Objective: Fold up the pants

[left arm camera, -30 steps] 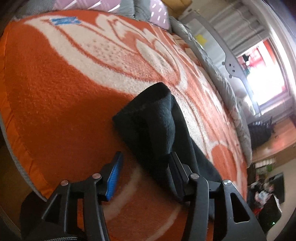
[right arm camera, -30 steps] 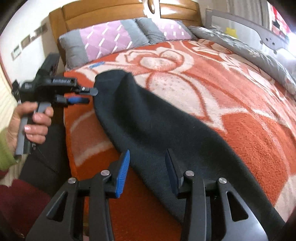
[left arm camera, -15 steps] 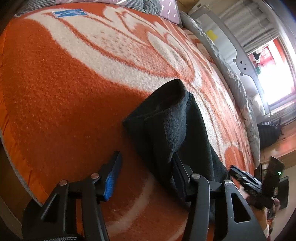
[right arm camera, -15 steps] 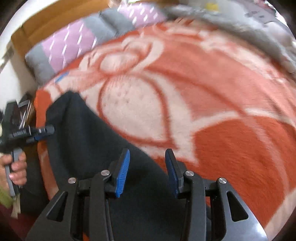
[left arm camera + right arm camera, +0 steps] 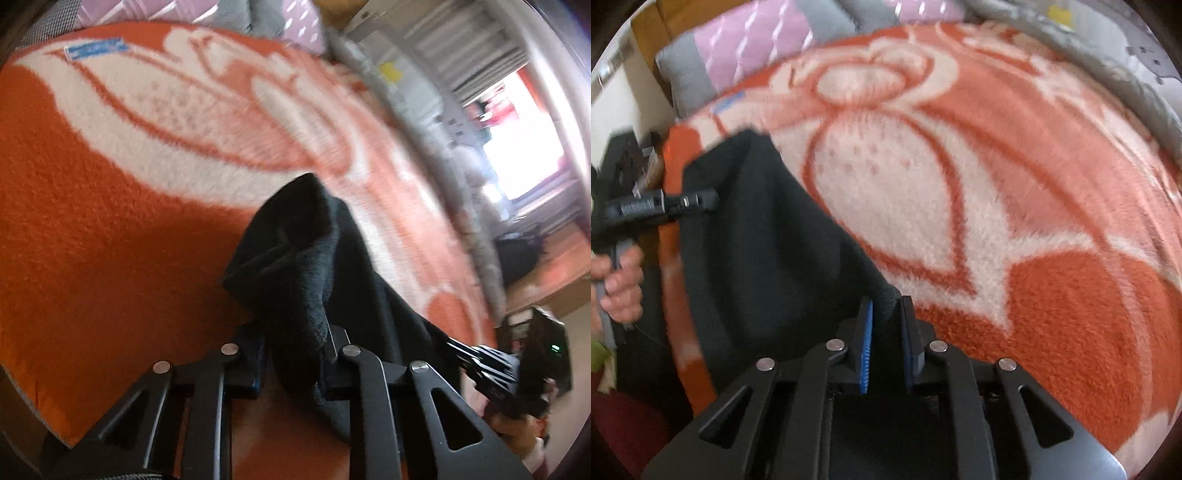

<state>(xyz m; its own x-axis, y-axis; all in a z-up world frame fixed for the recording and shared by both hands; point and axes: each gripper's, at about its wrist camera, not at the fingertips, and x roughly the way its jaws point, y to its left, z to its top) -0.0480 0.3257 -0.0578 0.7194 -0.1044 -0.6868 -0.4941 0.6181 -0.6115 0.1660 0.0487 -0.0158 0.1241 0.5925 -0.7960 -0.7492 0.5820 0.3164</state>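
Note:
Black fleece pants (image 5: 295,266) lie stretched along the near side of an orange and white blanket (image 5: 110,184). My left gripper (image 5: 295,354) is shut on one end of the pants, with the cloth bunched up between its jaws. My right gripper (image 5: 886,325) is shut on the other end of the pants (image 5: 757,240), pinching their edge. In the right wrist view the left gripper (image 5: 698,201) shows at far left on the pants. In the left wrist view the right gripper (image 5: 458,350) shows at lower right.
Purple and grey pillows (image 5: 750,48) lie at the head of the bed. A grey bed rail (image 5: 1137,55) runs along the far side. The near bed edge (image 5: 22,369) is by my left gripper. A bright window (image 5: 517,158) is at right.
Both grippers have closed on the pants: they were open one second ago. The right gripper moved along the pants to their far end and the cloth has lifted a little.

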